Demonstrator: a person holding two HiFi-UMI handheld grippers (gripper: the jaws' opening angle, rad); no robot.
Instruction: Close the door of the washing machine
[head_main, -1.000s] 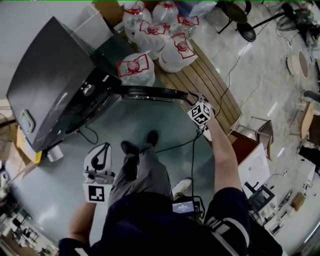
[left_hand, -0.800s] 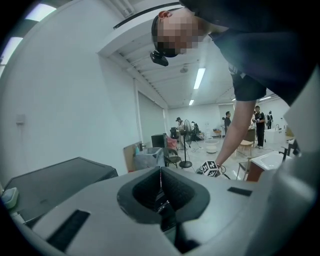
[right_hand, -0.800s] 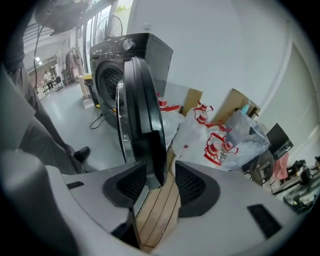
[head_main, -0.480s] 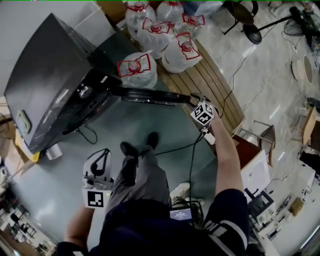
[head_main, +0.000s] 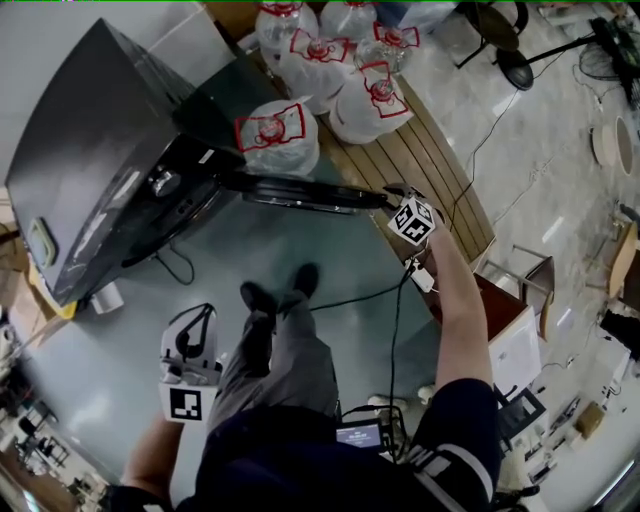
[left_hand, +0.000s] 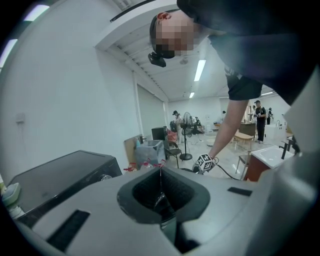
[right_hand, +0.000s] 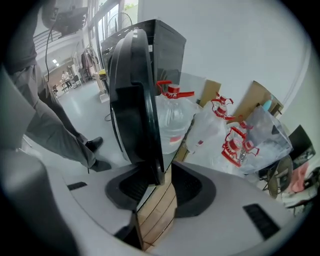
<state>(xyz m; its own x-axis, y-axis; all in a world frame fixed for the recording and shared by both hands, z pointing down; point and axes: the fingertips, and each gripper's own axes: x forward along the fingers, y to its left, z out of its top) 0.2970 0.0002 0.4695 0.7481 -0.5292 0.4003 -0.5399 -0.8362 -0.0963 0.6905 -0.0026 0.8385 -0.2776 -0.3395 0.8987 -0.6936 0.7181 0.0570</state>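
The dark washing machine (head_main: 100, 170) stands at upper left in the head view, its round door (head_main: 300, 192) swung open toward the right. My right gripper (head_main: 392, 198) is at the door's free edge. In the right gripper view the black door rim (right_hand: 131, 100) stands between the jaws of that gripper (right_hand: 160, 182). The jaws are closing, and a gap still shows beside the rim. My left gripper (head_main: 197, 318) hangs low over the floor at left, away from the machine, its jaws (left_hand: 161, 192) shut on nothing.
Several water jugs (head_main: 275, 135) with red caps sit on a wooden slatted platform (head_main: 420, 160) right behind the door. The person's feet (head_main: 275, 295) and a black cable (head_main: 360, 290) are on the floor in front of the machine. A reddish cabinet (head_main: 500, 300) stands at right.
My right gripper has sunk a little at the door's free edge and tipped further downward. The left gripper has dropped slightly. The door stays open.
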